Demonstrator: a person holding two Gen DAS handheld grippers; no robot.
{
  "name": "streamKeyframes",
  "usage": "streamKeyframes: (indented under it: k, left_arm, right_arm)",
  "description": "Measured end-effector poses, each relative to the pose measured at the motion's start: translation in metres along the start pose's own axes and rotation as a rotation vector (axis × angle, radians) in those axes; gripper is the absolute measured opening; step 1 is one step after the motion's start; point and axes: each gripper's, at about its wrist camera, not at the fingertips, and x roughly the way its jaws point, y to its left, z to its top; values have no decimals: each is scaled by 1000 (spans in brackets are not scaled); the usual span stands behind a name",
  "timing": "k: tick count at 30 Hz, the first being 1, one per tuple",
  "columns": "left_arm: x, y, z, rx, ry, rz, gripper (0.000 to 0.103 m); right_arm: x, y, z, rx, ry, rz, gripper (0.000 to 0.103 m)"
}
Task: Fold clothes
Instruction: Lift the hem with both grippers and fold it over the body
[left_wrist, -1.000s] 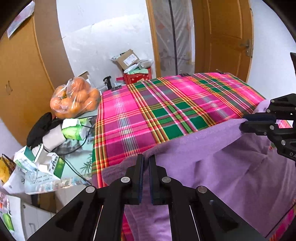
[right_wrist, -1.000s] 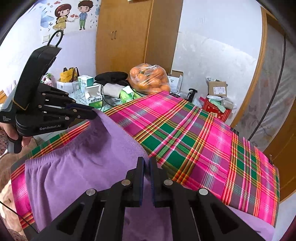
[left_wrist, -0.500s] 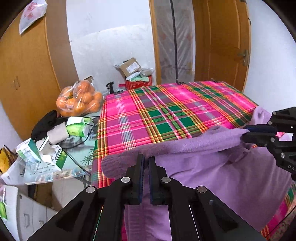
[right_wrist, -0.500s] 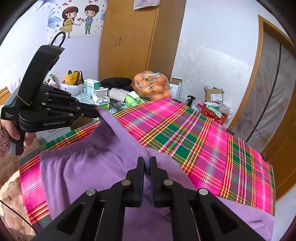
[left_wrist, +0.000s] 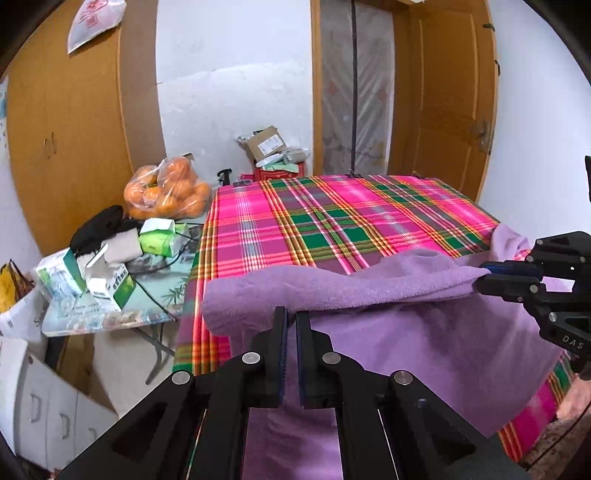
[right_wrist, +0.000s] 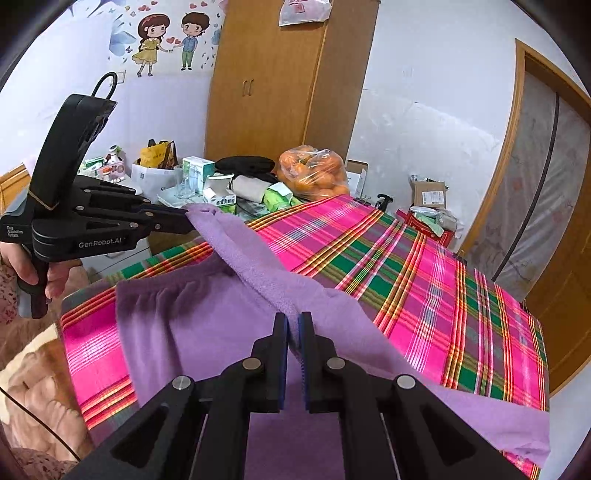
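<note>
A purple fleece garment (left_wrist: 424, 332) lies over the near part of a table covered in pink and green plaid cloth (left_wrist: 332, 221). My left gripper (left_wrist: 291, 317) is shut on the garment's raised edge near its left end. My right gripper (left_wrist: 484, 275) pinches the same edge farther right. In the right wrist view the right gripper (right_wrist: 293, 321) is shut on the purple garment (right_wrist: 207, 332), and the left gripper (right_wrist: 188, 218) holds a corner up at the left. The edge hangs lifted between both, above the layer below.
A cluttered side table (left_wrist: 110, 306) stands left of the plaid table with a bag of oranges (left_wrist: 166, 192), cartons (left_wrist: 110, 284) and a black cloth (left_wrist: 96, 229). White drawers (left_wrist: 48, 413) sit below. A hand (right_wrist: 22, 266) holds the left gripper. Wardrobe and door stand behind.
Both grippers have carried the garment's far edge up and back toward the table's near side. More of the plaid cloth shows beyond it. Both stay shut.
</note>
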Motion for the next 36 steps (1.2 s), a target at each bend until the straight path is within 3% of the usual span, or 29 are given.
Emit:
streamKeyframes:
  k: [7, 20, 24, 28, 30, 33, 36]
  left_arm:
    - [-19, -8, -28, -14, -17, -15, 4]
    - [-18, -3, -84, -100, 53, -3, 4]
    - [-22, 11, -93, -198, 53, -32, 4]
    - [-20, 27, -96, -353, 81, -143, 4]
    - [-16, 34, -98, -439, 94, -190, 17]
    - [-7, 45, -102, -561, 112, -243, 27]
    - [-1, 43, -102, -603, 143, -263, 34]
  right_arm:
    - [-12, 18, -23, -4, 23, 17, 6]
    - [-6, 44, -69, -2, 102, 48, 3]
    - [-4, 45, -76, 17, 115, 60, 3]
    - [0, 47, -84, 28, 132, 61, 3]
    - [4, 47, -87, 40, 141, 62, 3]
    - [7, 48, -91, 51, 145, 61, 3]
    - [9, 48, -94, 61, 147, 61, 3]
